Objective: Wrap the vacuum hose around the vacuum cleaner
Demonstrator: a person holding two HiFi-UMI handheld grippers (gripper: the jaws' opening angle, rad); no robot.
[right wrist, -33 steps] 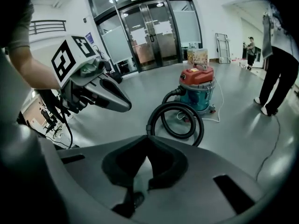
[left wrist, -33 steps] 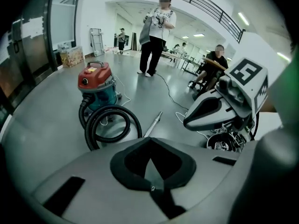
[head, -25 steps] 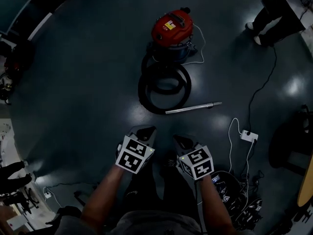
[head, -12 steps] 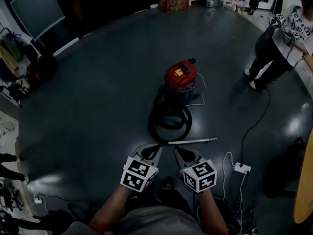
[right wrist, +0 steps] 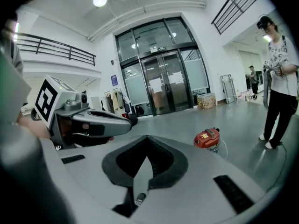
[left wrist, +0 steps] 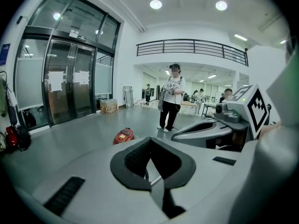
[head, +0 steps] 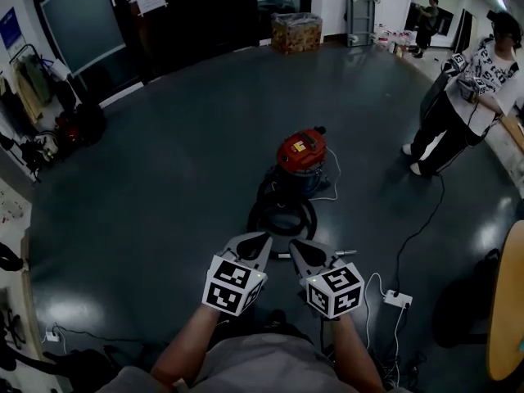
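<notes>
The red vacuum cleaner [head: 301,155] stands on the dark floor ahead of me. Its black hose [head: 282,216] lies coiled on the floor in front of it. The metal wand [head: 342,254] lies past the coil, mostly hidden behind my grippers. My left gripper [head: 262,237] and right gripper [head: 295,243] are held side by side in the air, well short of the hose, both shut and empty. The vacuum cleaner [left wrist: 124,136] shows small and far beyond the left gripper [left wrist: 151,140]. Past the right gripper [right wrist: 147,139], the vacuum cleaner [right wrist: 207,137] sits to the right.
A white power strip [head: 398,299] and cables lie on the floor at the right. A person [head: 460,109] stands at the far right, holding grippers. A box [head: 295,32] sits by the glass doors. Clutter lines the left wall [head: 49,129].
Both grippers have risen and now point more level. The head view has tilted up, so the vacuum cleaner looks farther off and more of the room shows.
</notes>
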